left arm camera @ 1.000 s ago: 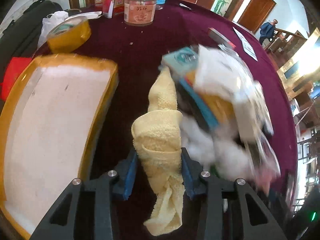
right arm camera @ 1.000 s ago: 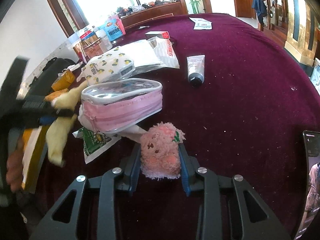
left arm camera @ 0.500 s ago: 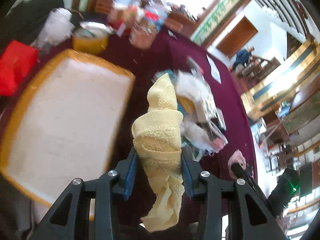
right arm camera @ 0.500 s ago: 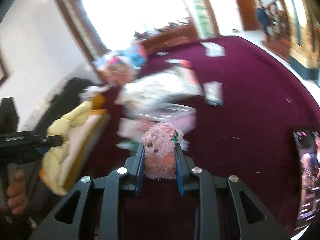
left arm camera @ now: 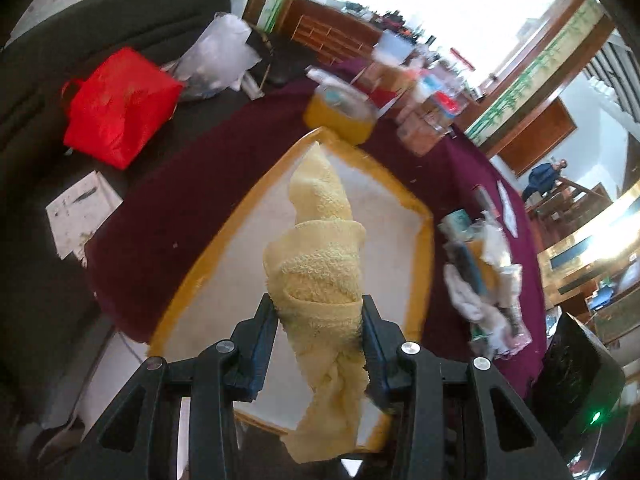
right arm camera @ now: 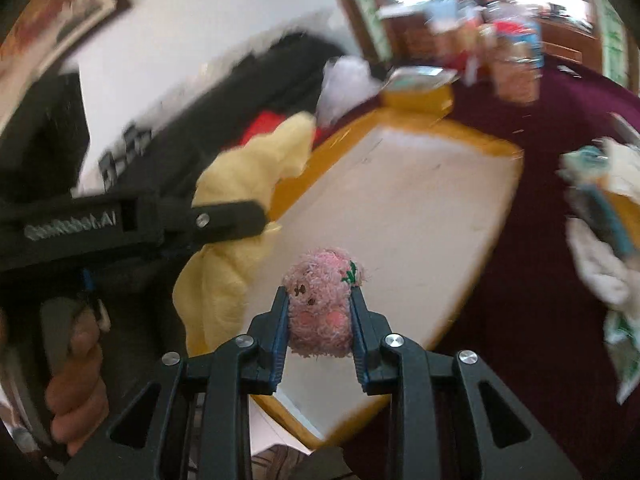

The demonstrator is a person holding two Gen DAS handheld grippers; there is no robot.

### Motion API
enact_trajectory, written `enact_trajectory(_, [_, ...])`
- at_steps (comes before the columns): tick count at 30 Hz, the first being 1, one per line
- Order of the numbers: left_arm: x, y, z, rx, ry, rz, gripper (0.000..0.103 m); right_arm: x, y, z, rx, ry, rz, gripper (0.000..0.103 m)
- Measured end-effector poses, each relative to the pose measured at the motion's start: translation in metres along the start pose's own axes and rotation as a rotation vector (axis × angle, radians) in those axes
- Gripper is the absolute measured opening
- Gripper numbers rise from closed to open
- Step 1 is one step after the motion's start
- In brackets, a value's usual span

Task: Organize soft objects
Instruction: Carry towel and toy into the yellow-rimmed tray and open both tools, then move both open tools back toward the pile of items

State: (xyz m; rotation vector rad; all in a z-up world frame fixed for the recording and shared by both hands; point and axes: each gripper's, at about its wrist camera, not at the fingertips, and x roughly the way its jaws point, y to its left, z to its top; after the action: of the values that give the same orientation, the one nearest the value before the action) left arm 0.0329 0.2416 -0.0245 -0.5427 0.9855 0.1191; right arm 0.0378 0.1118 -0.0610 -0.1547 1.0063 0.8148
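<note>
My left gripper point(left arm camera: 319, 314) is shut on a rolled yellow towel point(left arm camera: 320, 256) and holds it above the yellow-rimmed white tray point(left arm camera: 424, 240). My right gripper point(right arm camera: 319, 312) is shut on a pink plush toy point(right arm camera: 320, 300) and holds it above the near part of the same tray point(right arm camera: 500, 216). In the right wrist view the left gripper point(right arm camera: 224, 216) with the yellow towel point(right arm camera: 248, 176) is at the left, over the tray's left edge.
A pile of pouches and packets point(left arm camera: 484, 264) lies on the maroon table point(left arm camera: 172, 208) right of the tray. A yellow tape roll point(left arm camera: 340, 114) and jars point(left arm camera: 424, 120) stand beyond the tray. A red bag point(left arm camera: 116, 104) lies on the dark sofa at the left.
Both grippers have lifted and swung left from the pile to over the tray, each still holding its object. The views now look down on the tray.
</note>
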Motion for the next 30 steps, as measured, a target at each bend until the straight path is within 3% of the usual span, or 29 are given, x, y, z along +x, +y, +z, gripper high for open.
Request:
enact_trajectory(4, [0.015, 0.011, -0.006, 0.004, 0.038, 0.026, 0.043, 0.038, 0.012, -0.007, -0.058, 0.115, -0.131, 0.027])
enact_trajectory(7, [0.025, 0.01, -0.013, 0.015, 0.073, 0.01, 0.043, 0.041, 0.005, -0.013, -0.06, 0.149, -0.194, 0.027])
enact_trajectory(11, [0.041, -0.005, -0.023, 0.074, 0.108, 0.041, 0.044, 0.029, -0.011, -0.014, -0.076, 0.183, -0.245, 0.028])
enact_trajectory(15, [0.054, -0.011, -0.029, 0.106, 0.12, 0.104, 0.047, 0.027, -0.015, -0.016, -0.093, 0.172, -0.238, 0.034])
enact_trajectory(17, [0.052, -0.017, -0.032, 0.145, 0.101, 0.134, 0.05, 0.027, -0.01, -0.018, -0.113, 0.164, -0.248, 0.037])
enact_trajectory(19, [0.047, -0.023, -0.035, 0.178, 0.071, 0.154, 0.064, 0.026, -0.005, -0.019, -0.133, 0.157, -0.247, 0.043])
enact_trajectory(21, [0.04, -0.029, -0.036, 0.197, 0.033, 0.172, 0.072, 0.022, -0.003, -0.021, -0.139, 0.143, -0.22, 0.046])
enact_trajectory(24, [0.026, -0.038, -0.038, 0.219, -0.016, 0.172, 0.081, 0.004, -0.004, -0.023, -0.139, 0.089, -0.188, 0.063])
enact_trajectory(29, [-0.001, -0.063, -0.048, 0.253, -0.145, 0.169, 0.084, -0.042, -0.018, -0.038, -0.117, -0.038, -0.16, 0.068])
enact_trajectory(30, [-0.007, -0.068, -0.051, 0.254, -0.175, 0.162, 0.088, -0.052, -0.021, -0.043, -0.105, -0.059, -0.158, 0.07])
